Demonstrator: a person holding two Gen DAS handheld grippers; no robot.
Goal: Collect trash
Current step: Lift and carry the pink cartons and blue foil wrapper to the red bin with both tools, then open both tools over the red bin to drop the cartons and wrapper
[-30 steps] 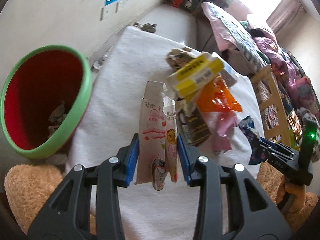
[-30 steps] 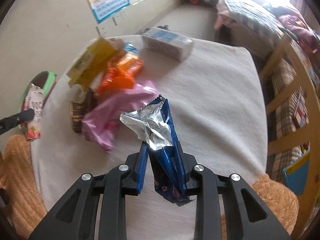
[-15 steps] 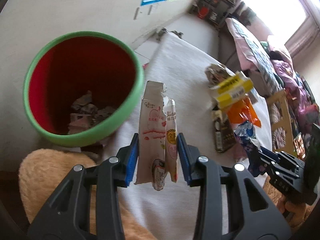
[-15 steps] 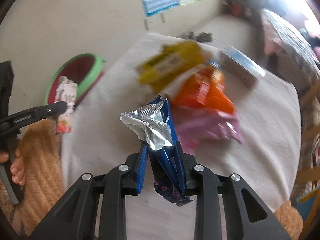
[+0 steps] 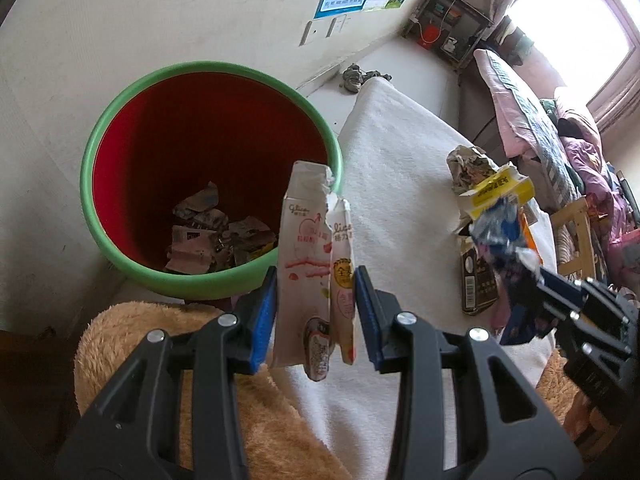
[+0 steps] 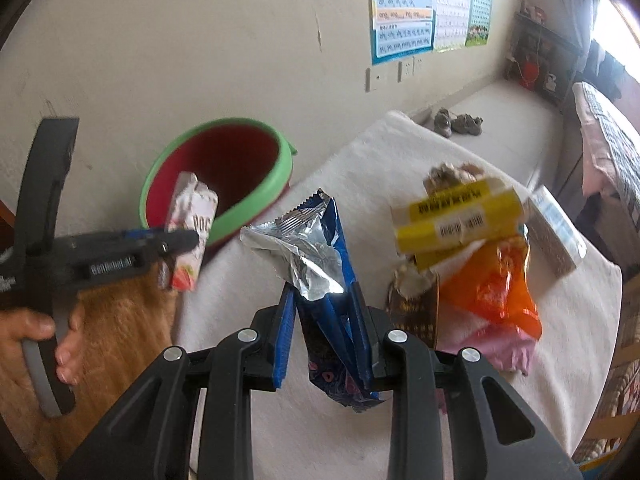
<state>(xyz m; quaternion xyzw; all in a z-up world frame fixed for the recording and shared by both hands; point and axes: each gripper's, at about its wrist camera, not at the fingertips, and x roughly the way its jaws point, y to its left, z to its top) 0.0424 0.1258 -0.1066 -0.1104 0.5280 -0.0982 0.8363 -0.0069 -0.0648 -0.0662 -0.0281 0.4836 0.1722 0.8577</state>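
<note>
My left gripper (image 5: pixel 316 312) is shut on a torn white and pink snack carton (image 5: pixel 306 264), held upright beside the near rim of a green bin with a red inside (image 5: pixel 120 136). The bin holds several crumpled wrappers (image 5: pixel 216 236). My right gripper (image 6: pixel 326 336) is shut on a blue foil-lined snack bag (image 6: pixel 316 264) above the white cloth-covered table (image 6: pixel 400 152). In the right wrist view the left gripper (image 6: pixel 180 240) and carton (image 6: pixel 192 232) hang in front of the bin (image 6: pixel 260 200). In the left wrist view the right gripper (image 5: pixel 532 296) carries the blue bag (image 5: pixel 500 240).
More trash lies on the table: a yellow box (image 6: pixel 456 220), an orange bag (image 6: pixel 492 292), a pink wrapper (image 6: pixel 500 348), a dark packet (image 6: pixel 416 312) and a flat box (image 6: pixel 556 236). A tan fuzzy cushion (image 5: pixel 140 328) sits at the near left. A hand (image 6: pixel 36 336) grips the left handle.
Both grippers have swung left toward the bin, each keeping its load. The bin now fills more of the left wrist view, and it has come into the right wrist view.
</note>
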